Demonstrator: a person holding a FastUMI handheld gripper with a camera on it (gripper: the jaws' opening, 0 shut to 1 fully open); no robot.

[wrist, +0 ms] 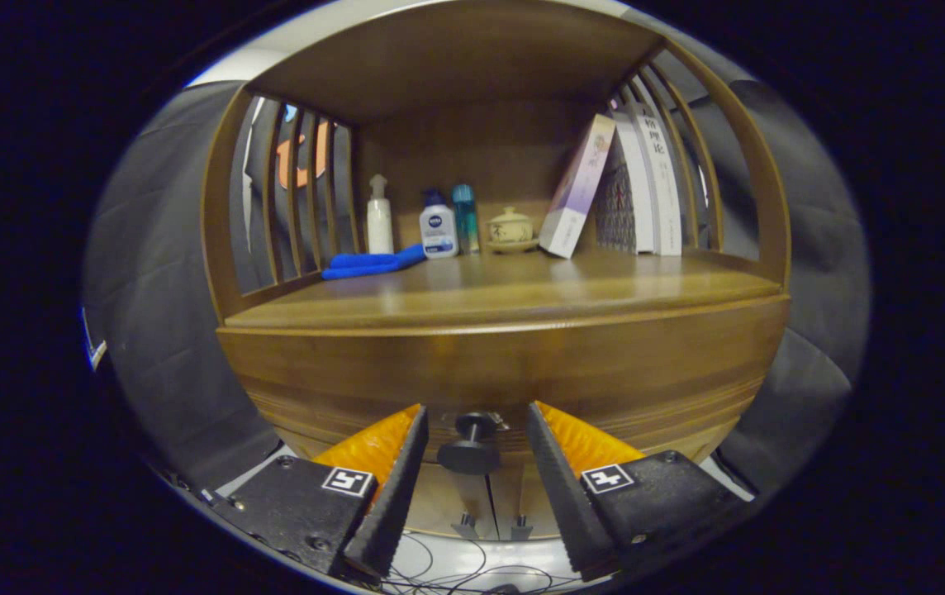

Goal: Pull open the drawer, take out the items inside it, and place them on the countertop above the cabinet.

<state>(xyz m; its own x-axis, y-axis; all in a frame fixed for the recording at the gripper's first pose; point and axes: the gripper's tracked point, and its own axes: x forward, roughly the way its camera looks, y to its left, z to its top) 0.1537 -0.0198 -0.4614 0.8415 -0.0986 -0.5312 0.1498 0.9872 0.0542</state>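
Gripper view: drawer (pixel 505 372), closed, its knob (pixel 471 446) between the fingers of the tool (pixel 477 446), which stands wide open, gripping nothing. Bench (pixel 505 289) above carries blue cloth (pixel 372 264), three bottles (pixel 438 225), lidded cup (pixel 510 227), leaning books (pixel 629 186).

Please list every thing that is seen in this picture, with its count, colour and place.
cabinet: one, brown wood, ahead of the gripper
drawer knob: one, dark, between the fingers, apart from both
cloth: one, blue, on the countertop beside the slats
pump bottle: one, white, behind the cloth
lotion bottle: one, white with blue cap, beside the pump bottle
slim bottle: one, teal, next to the lotion bottle
lidded cup: one, cream, on a saucer
books: several, mostly white, one leaning
cables: several, dark, on the floor
gripper: one, open around the knob
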